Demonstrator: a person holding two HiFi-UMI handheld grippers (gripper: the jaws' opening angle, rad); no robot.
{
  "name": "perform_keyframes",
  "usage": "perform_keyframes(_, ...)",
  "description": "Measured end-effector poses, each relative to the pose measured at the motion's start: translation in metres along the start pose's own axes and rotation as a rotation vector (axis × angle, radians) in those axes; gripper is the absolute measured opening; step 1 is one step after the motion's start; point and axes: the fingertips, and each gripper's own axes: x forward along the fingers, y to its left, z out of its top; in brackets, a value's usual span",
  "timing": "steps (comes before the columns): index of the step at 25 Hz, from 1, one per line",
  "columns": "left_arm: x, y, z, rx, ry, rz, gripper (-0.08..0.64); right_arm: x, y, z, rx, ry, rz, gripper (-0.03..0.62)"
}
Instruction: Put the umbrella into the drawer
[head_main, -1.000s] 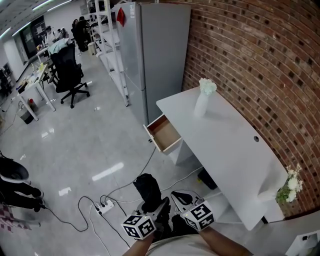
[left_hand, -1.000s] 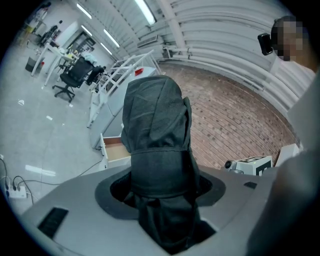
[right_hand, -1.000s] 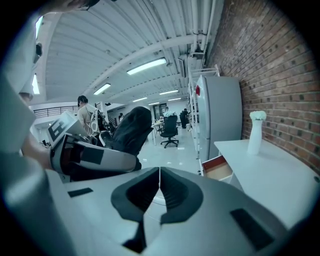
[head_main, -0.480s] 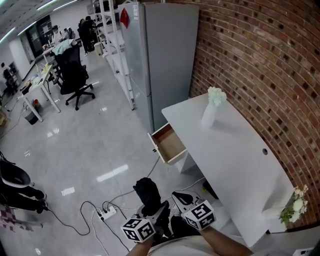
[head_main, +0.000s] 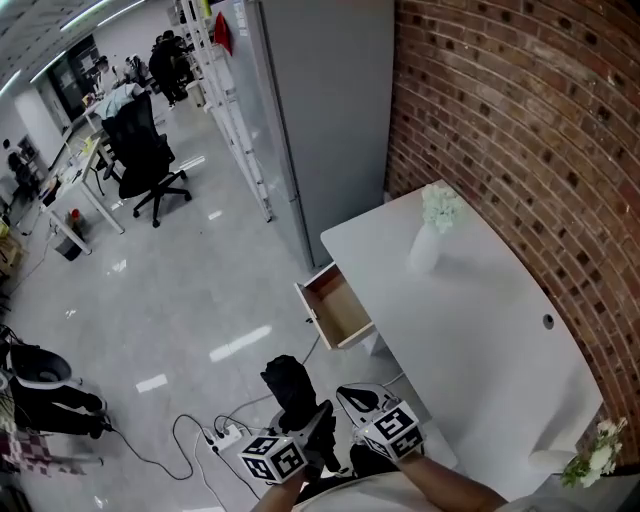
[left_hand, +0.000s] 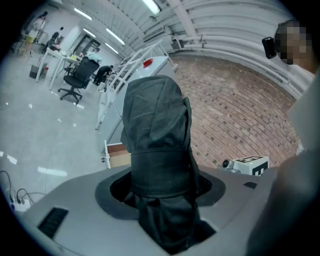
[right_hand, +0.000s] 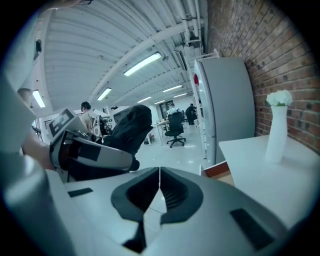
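A folded black umbrella (head_main: 288, 388) stands up out of my left gripper (head_main: 310, 425), whose jaws are shut on its lower end (left_hand: 159, 180). In the left gripper view the umbrella (left_hand: 156, 135) fills the middle. My right gripper (head_main: 352, 400) is just to its right, jaws shut with nothing between them (right_hand: 159, 186). The open wooden drawer (head_main: 338, 308) sticks out of the left side of the white desk (head_main: 470, 320), ahead of both grippers. The drawer (left_hand: 117, 155) shows behind the umbrella, and also low beside the desk (right_hand: 220, 170) in the right gripper view.
A white vase with pale flowers (head_main: 432, 232) stands on the desk by the brick wall (head_main: 520, 120). A grey cabinet (head_main: 310, 110) stands beyond the desk. Cables and a power strip (head_main: 225, 437) lie on the floor at left. Office chairs (head_main: 150, 160) are far back.
Both grippers with the umbrella have moved forward toward the desk; the drawer and desk sit lower and nearer in the head view. Jaws unchanged.
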Motion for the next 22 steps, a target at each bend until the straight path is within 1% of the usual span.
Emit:
perform_keyframes(6,0.048,0.004,0.016,0.018,0.035,0.031,0.272,0.015,-0.043,0.005,0.032,-0.007,0.032,0.017)
perform_keyframes(10,0.071,0.009,0.019,0.027,0.066,0.047,0.272,0.024,-0.065,0.005,0.056,-0.005,0.022,0.017)
perform_keyframes(12,0.081,0.014,0.023,0.036,0.072,0.05,0.272,0.031,-0.073,0.005,0.065,-0.001,0.016,0.017)
perform_keyframes(15,0.088,0.02,0.027,0.045,0.083,0.05,0.272,0.037,-0.074,0.002,0.072,0.014,0.009,0.017)
perform_keyframes(18,0.095,0.031,0.027,0.031,0.103,0.043,0.272,0.038,-0.074,-0.003,0.068,0.036,-0.016,0.017)
perform_keyframes(22,0.122,0.057,0.027,0.02,0.161,0.036,0.272,0.041,-0.087,-0.009,0.076,0.06,-0.092,0.017)
